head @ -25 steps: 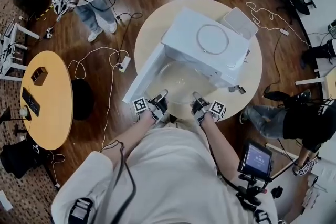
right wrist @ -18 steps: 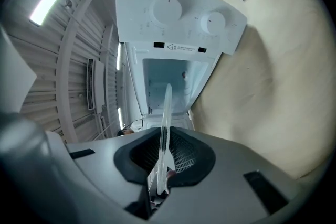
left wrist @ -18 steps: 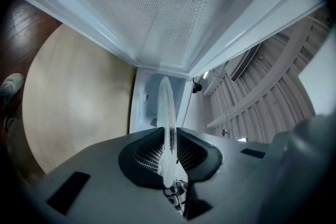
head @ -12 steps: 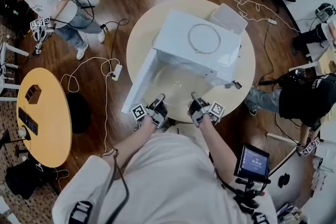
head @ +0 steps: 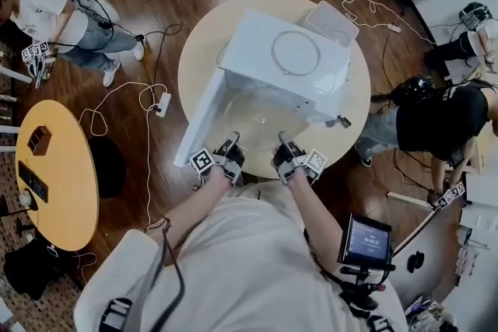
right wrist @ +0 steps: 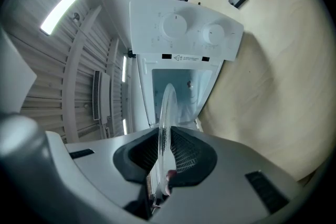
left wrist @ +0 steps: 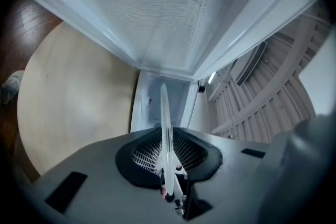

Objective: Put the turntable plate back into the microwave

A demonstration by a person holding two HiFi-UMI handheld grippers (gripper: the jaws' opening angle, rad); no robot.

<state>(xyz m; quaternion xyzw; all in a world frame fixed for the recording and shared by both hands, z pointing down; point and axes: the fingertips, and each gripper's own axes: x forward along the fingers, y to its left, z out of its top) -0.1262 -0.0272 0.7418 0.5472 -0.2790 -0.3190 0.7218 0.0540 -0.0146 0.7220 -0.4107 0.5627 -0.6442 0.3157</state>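
The clear glass turntable plate [head: 257, 120] hangs level in front of the open white microwave [head: 288, 58], held by its near rim from both sides. My left gripper [head: 231, 140] is shut on the rim at the left, and the plate [left wrist: 165, 128] shows edge-on between its pads. My right gripper [head: 282, 138] has just been closing and is shut on the rim at the right, where the plate [right wrist: 167, 107] stands edge-on before the open cavity [right wrist: 181, 92]. The microwave door [head: 198, 117] swings out to the left.
The microwave stands on a round pale table [head: 350, 113]. A ring [head: 296, 53] lies on its top and a white pad [head: 331, 22] behind it. Cables and a power strip [head: 162, 103] lie on the floor. People stand at the left [head: 54, 12] and right [head: 436, 120]. A screen on a stand [head: 366, 241] is near right.
Both grippers keep the plate in front of the open microwave; the right one has risen slightly. The person at the left has moved further left in the view.
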